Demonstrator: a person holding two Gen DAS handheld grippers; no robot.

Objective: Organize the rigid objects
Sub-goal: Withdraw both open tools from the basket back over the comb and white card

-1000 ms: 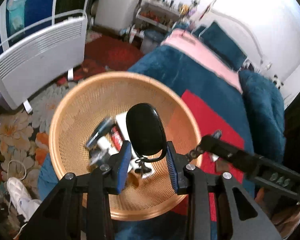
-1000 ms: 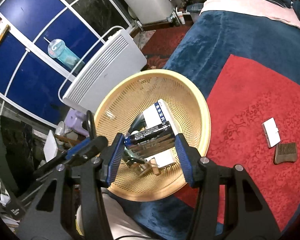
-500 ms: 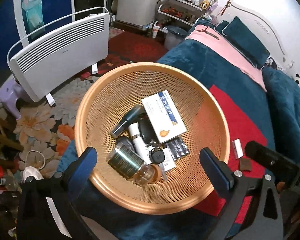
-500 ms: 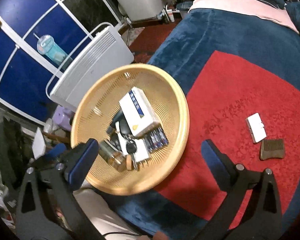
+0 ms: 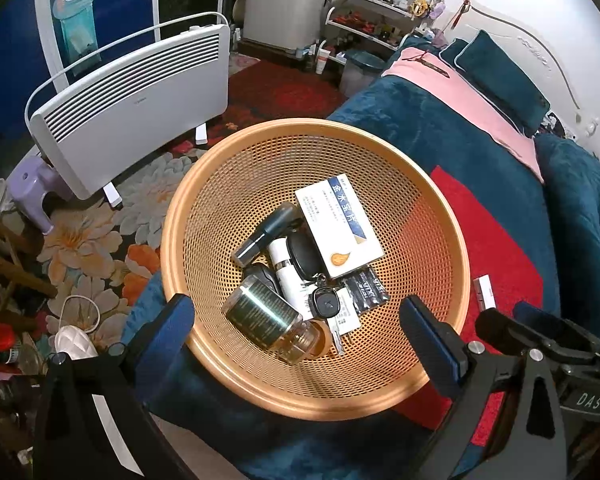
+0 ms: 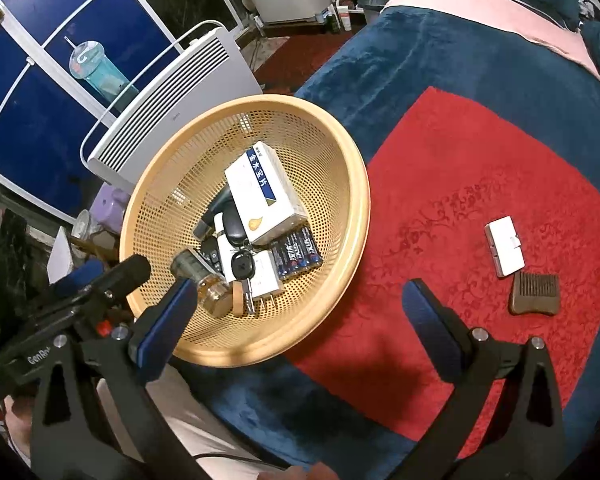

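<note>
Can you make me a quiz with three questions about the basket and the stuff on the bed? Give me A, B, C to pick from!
1. Where is the white box with the blue stripe?
A. inside the basket
B. on the red mat
C. on the floor

2. How many things lie on the red mat outside the basket?
A. none
B. two
C. five

3. How are the fingers of the right gripper?
A. shut on the comb
B. shut on the jar
C. spread wide with nothing between them

Answers:
1 A: the white box lies on the pile inside the basket.
2 B: only a small white case and a brown comb lie on the red mat.
3 C: the right gripper holds nothing, its fingers far apart.
</note>
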